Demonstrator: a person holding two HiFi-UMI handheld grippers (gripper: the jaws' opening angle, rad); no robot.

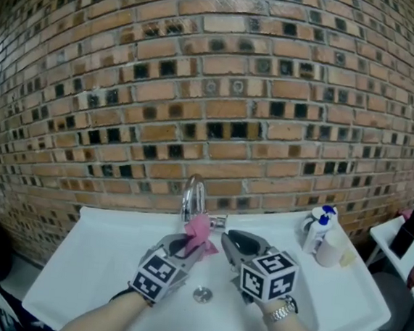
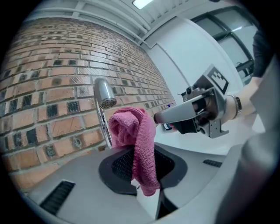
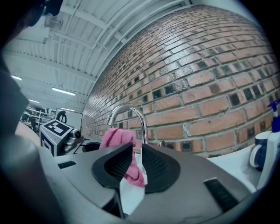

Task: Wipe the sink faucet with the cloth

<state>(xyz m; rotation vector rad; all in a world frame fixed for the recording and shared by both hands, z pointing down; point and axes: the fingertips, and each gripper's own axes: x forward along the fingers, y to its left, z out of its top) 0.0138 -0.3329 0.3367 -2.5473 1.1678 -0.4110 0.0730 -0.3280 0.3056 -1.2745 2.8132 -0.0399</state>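
1. Sink [image 1: 104, 253] sits white under the brick wall [image 1: 214, 89], with the faucet [image 1: 194, 196] rising at its back edge.
2. Cloth [image 1: 199, 230] is pink and bunched at the faucet's stem, pinched in the closed jaws of the left gripper [image 1: 189, 248].
3. Right gripper [image 1: 230, 238] hovers just beside it, jaws slightly apart, holding nothing.
4. Risk: only a small fold looks pinched, so hard rubbing could tug the cloth free into the sink. The grippers are close and may collide.

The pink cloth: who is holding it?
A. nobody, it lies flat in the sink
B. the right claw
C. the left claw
C: the pink cloth is pinched in the shut left claw, up by the faucet; the right claw stands open beside it.
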